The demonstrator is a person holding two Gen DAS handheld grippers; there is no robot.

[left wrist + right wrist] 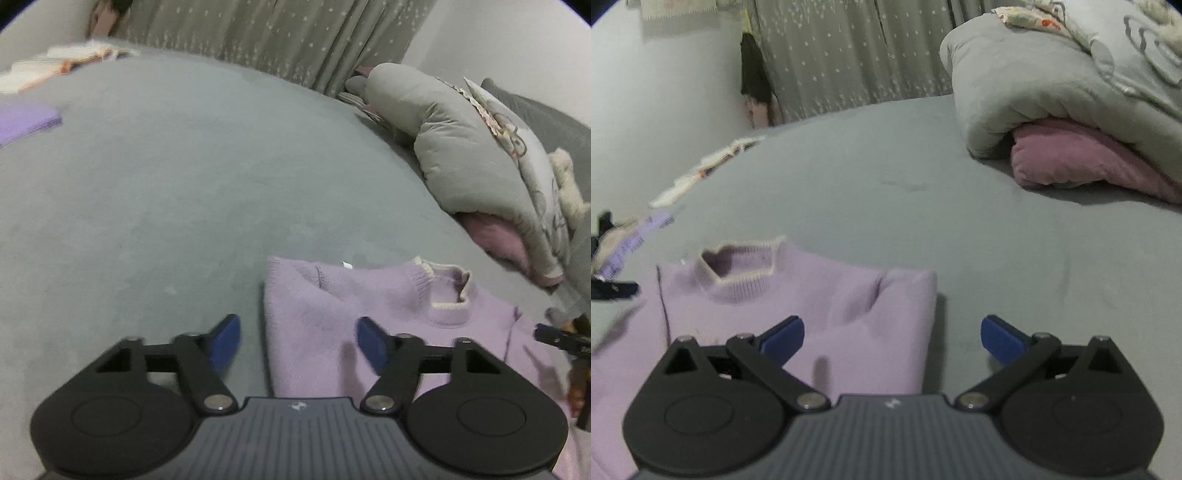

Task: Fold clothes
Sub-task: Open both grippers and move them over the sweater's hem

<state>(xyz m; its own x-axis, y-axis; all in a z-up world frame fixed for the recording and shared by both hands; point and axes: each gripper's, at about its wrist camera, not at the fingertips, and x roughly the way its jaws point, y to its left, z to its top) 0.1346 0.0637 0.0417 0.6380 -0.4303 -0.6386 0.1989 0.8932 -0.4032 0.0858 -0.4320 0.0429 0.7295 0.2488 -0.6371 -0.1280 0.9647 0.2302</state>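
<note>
Folded purple cloth (27, 123), left-wrist view only.

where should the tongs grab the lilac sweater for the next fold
Judging by its pose, grip the lilac sweater at its two folded shoulder corners, coming from above at the outer side edges: it lies flat, collar away, sides already folded in, both tongs open there.

no legible txt, small logo on tool (296, 405) unreadable
</note>
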